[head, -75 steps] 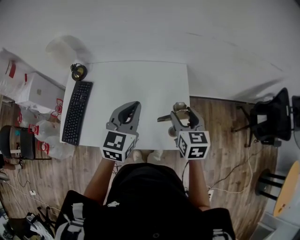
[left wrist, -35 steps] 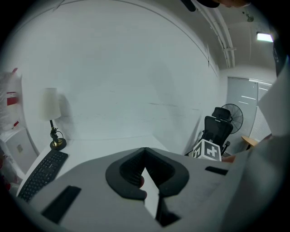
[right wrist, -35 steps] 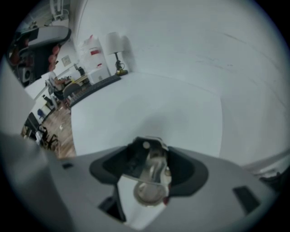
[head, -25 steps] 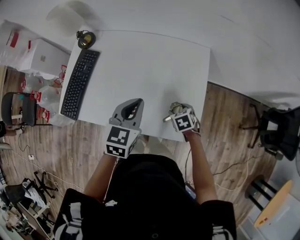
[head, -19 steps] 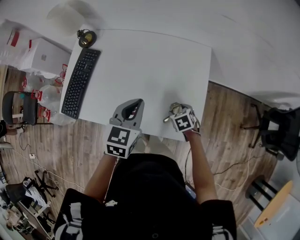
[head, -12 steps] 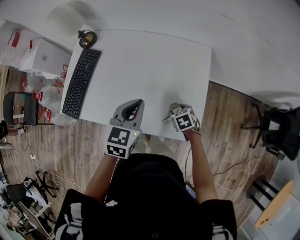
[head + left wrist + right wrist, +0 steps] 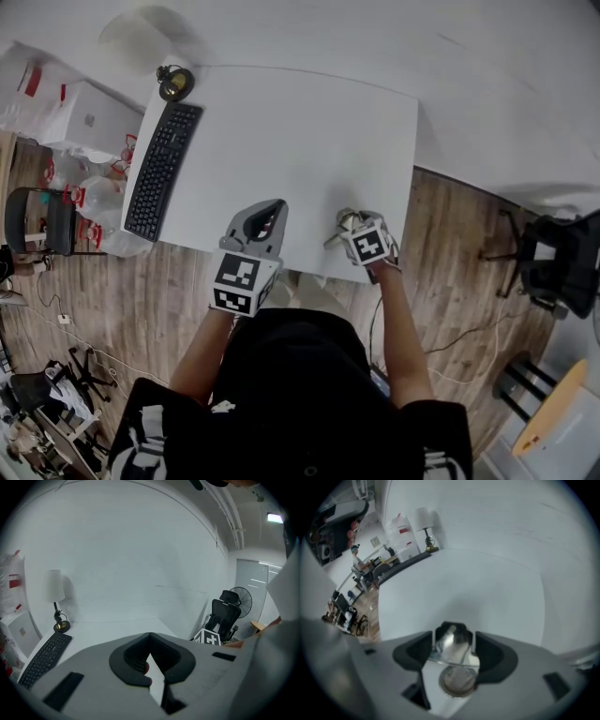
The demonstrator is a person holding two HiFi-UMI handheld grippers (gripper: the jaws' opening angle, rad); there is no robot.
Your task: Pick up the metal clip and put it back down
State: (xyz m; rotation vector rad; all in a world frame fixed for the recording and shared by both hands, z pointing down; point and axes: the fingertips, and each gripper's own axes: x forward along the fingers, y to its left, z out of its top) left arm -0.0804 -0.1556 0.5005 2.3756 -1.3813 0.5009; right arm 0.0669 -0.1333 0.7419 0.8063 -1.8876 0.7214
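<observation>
1. Looking down on a white table (image 7: 281, 131), with a black keyboard (image 7: 157, 183) along its left edge and a small lamp (image 7: 174, 82) at the far left corner.
2. Close to the table's near right corner: the right gripper (image 7: 352, 221), pinching the metal clip (image 7: 343, 225) between its jaws. In the right gripper view (image 7: 453, 638), dark pads pressed against both sides of the shiny clip (image 7: 452, 644).
3. Impossible to tell whether raised clear of the tabletop or resting on it; low over the surface either way.
4. Judged as partway through: grasp made, with either the lift about to start or the set-down nearly finished. Left to do for certain: spreading the jaws and leaving the clip lying on the table.
5. In the right gripper view, long axis lying along the gripper's own line, with the narrow bright end pointing far across the table and the round end back toward the camera. From above, a thin silver part poking out to the left of the jaws.
6. Further left, by the table's near edge: the left gripper (image 7: 272, 208), jaws pressed together at the tips (image 7: 150, 637) with nothing between them, idle and well apart from the clip.
</observation>
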